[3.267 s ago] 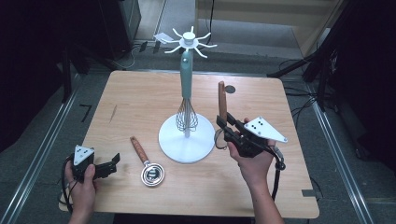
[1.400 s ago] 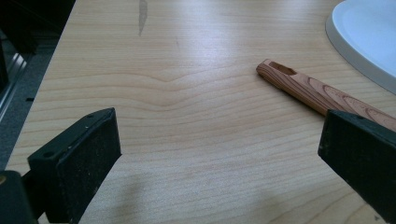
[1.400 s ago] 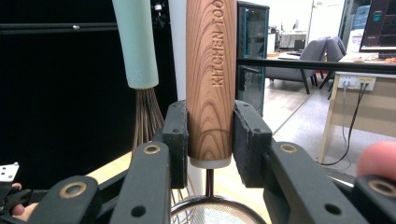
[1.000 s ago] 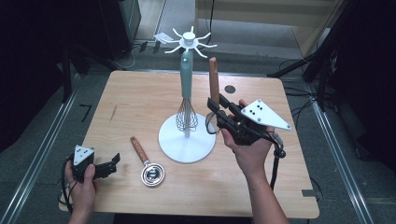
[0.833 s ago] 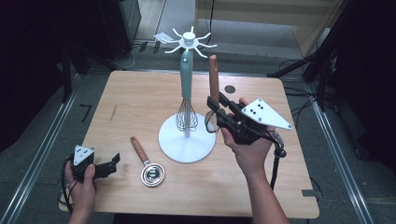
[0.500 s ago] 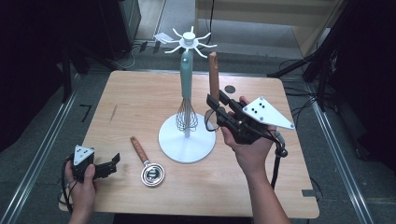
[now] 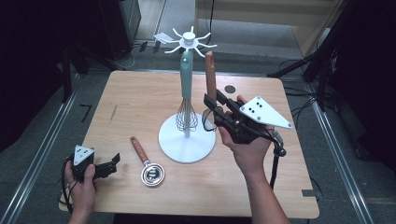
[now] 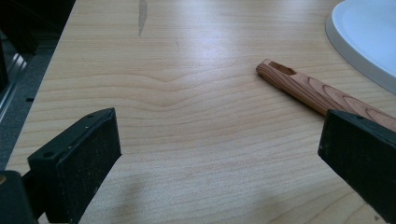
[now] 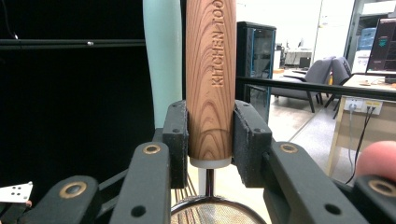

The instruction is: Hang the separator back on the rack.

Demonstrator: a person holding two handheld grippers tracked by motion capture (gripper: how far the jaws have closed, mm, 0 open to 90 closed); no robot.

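Wooden table, right hand-held gripper clamped on upright wooden-handled strainer

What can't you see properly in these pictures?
- The head of the wooden tool in the right gripper: in the right gripper view the bottom edge cuts it off; in the high view the gripper hides it.
- The stand's hooks: too small in the high view to tell if any is taken.
- The lying strainer's handle: the left gripper jaw covers its far end in the left gripper view.
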